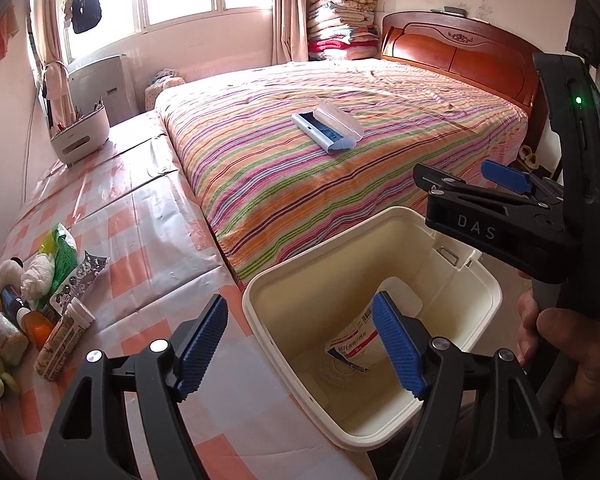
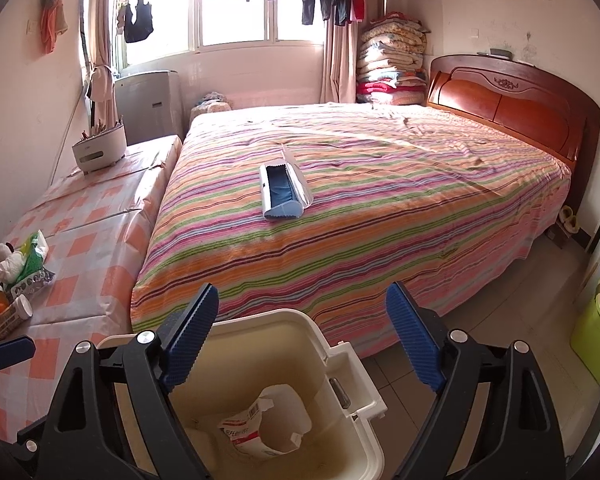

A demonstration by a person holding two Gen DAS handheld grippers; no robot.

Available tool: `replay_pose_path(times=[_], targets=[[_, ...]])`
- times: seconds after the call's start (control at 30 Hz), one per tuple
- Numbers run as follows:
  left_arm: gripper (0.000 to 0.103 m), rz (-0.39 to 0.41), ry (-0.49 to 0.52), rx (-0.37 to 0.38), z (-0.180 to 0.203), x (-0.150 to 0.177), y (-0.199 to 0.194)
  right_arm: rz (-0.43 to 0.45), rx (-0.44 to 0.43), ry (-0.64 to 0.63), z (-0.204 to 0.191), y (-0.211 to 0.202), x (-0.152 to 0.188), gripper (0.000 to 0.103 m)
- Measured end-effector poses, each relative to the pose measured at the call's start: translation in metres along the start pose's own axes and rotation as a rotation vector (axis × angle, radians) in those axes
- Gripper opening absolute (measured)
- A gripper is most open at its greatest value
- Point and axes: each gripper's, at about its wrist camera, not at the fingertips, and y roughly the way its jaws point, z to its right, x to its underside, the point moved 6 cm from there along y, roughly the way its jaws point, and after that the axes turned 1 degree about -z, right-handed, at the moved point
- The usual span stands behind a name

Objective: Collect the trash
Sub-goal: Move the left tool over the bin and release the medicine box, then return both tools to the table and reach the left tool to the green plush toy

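A cream trash bin (image 1: 476,308) (image 2: 356,380) stands on the floor at the foot of the bed. A crumpled white medicine box (image 1: 356,344) (image 2: 260,428) lies at its bottom. My left gripper (image 1: 300,344) is open and empty over the bin's left rim. My right gripper (image 2: 300,336) is open and empty above the bin; it also shows in the left wrist view (image 1: 460,184), seen from the side. A pile of trash (image 1: 40,304) (image 2: 12,280) lies at the left on the checkered table: a green packet, white wads, small bottles, a tube.
A striped bed (image 1: 340,152) (image 2: 360,200) with a blue-grey open case (image 1: 326,130) (image 2: 282,188) on it. A white holder (image 1: 80,132) (image 2: 100,146) stands on the checkered table (image 1: 140,220). Green boxes (image 2: 596,340) stand on the floor at right.
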Motion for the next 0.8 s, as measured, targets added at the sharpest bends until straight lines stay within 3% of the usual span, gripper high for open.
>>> replay_pose_path(times=[0.47,0.8], targets=[[0.073,-0.022,-0.053,-0.021,-0.018,0.002,0.001,0.000,-0.023,-0.007,-0.012,0.000,-0.003,0.085],[0.073,-0.007,-0.096,-0.068,-0.047,0.001,-0.012,0.000,-0.064,-0.033,-0.042,0.000,-0.010,0.086]])
